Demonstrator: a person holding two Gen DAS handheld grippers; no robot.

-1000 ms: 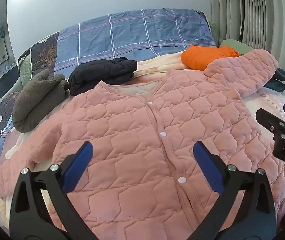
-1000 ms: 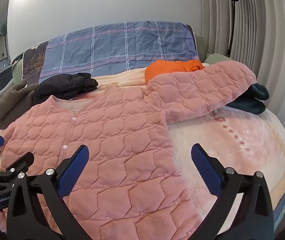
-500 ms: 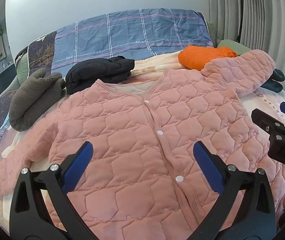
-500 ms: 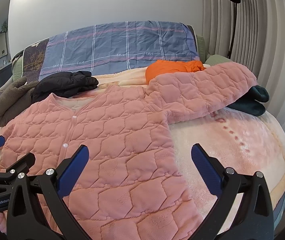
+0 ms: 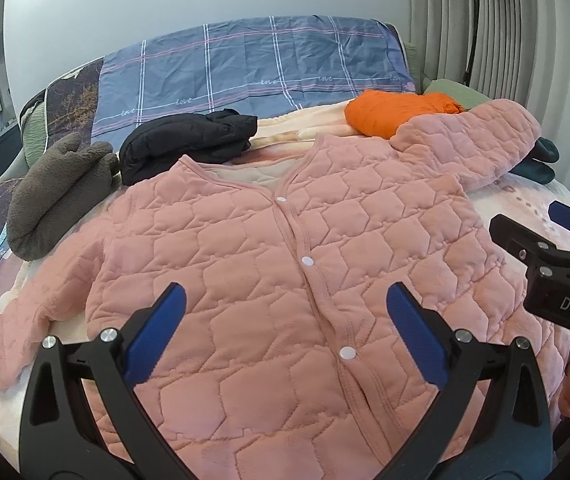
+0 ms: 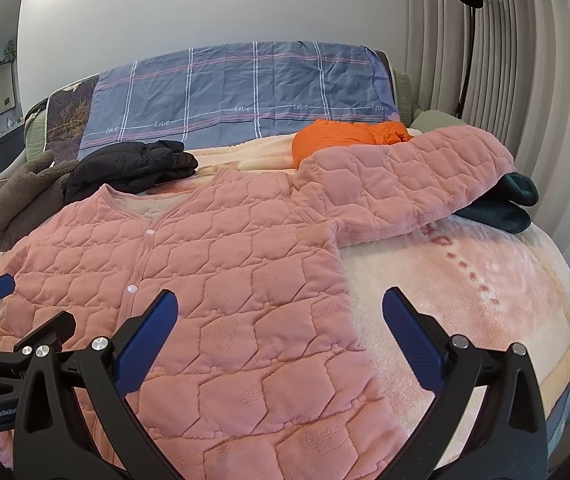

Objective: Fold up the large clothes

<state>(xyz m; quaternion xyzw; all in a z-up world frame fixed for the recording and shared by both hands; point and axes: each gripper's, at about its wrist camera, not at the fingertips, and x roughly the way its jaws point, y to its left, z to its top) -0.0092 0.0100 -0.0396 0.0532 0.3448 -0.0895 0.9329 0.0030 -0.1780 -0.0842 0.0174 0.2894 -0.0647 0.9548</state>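
Note:
A pink quilted jacket point(image 5: 269, 264) lies spread face up on the bed, buttoned with white snaps, both sleeves out to the sides. It also shows in the right wrist view point(image 6: 225, 280), its right sleeve point(image 6: 405, 188) stretched toward the far right. My left gripper point(image 5: 285, 300) is open and empty, above the jacket's lower front. My right gripper point(image 6: 277, 308) is open and empty, above the jacket's lower right side. Each gripper shows at the edge of the other's view.
Folded clothes lie along the far side of the bed: a grey fleece point(image 5: 57, 192), a black jacket point(image 5: 189, 140), an orange garment point(image 5: 397, 112) and a dark green one point(image 6: 505, 204). A plaid blue quilt point(image 6: 245, 92) covers the headboard end. The pink blanket point(image 6: 465, 280) lies under everything.
Both grippers have drawn back and risen slightly, so the jacket looks a little farther off and lower. The jacket has not moved. Both grippers stay open.

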